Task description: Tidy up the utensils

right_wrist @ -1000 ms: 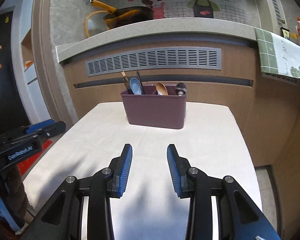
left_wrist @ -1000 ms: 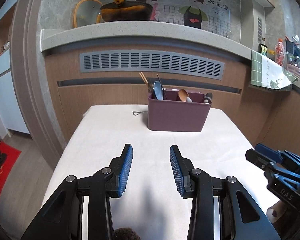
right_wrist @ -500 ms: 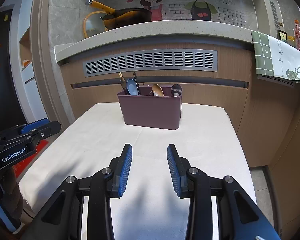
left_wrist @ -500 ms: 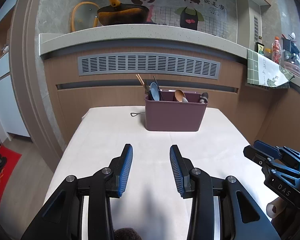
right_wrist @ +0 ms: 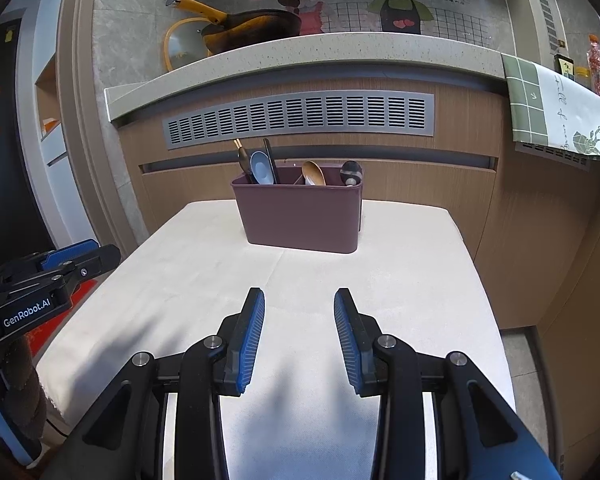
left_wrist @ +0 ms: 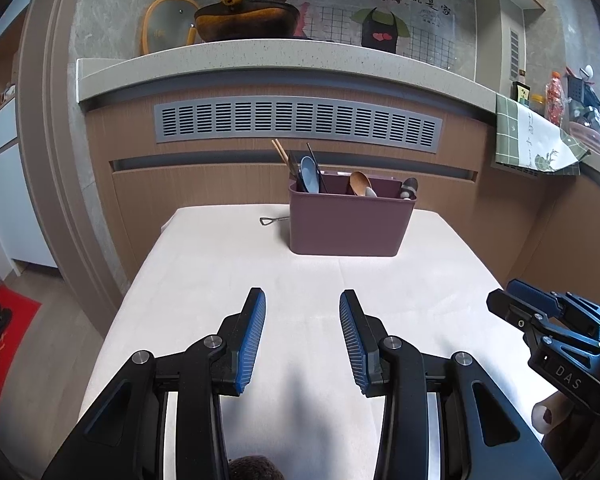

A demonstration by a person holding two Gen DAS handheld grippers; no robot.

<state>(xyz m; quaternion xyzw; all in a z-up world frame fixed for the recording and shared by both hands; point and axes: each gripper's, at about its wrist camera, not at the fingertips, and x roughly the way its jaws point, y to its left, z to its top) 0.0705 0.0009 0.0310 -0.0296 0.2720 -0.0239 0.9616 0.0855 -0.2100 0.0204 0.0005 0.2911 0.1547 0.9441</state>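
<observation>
A maroon utensil holder [left_wrist: 350, 224] [right_wrist: 300, 216] stands at the far end of the white table [left_wrist: 220, 280] [right_wrist: 400, 280]. Chopsticks [left_wrist: 280, 150], a blue spoon [left_wrist: 309, 169] [right_wrist: 261, 167], a wooden spoon [left_wrist: 361, 182] [right_wrist: 314, 172] and a dark rounded utensil [left_wrist: 410, 188] [right_wrist: 351, 171] stick out of it. A small metal utensil [left_wrist: 272, 220] lies on the table left of the holder. My left gripper [left_wrist: 302, 302] hangs open over the near table, nothing between its fingers. My right gripper [right_wrist: 299, 300] is open and empty too, well short of the holder.
Behind the table runs a wooden counter front with a grey vent [left_wrist: 296, 122] and a stone ledge bearing a pan [left_wrist: 244, 20]. A green checked cloth [left_wrist: 532, 140] hangs at the right. A red mat [left_wrist: 0, 340] lies on the floor at left.
Both views have tilted slightly upward, so the holder sits a little lower and nearer in the frames. Both grippers stay open and empty.
</observation>
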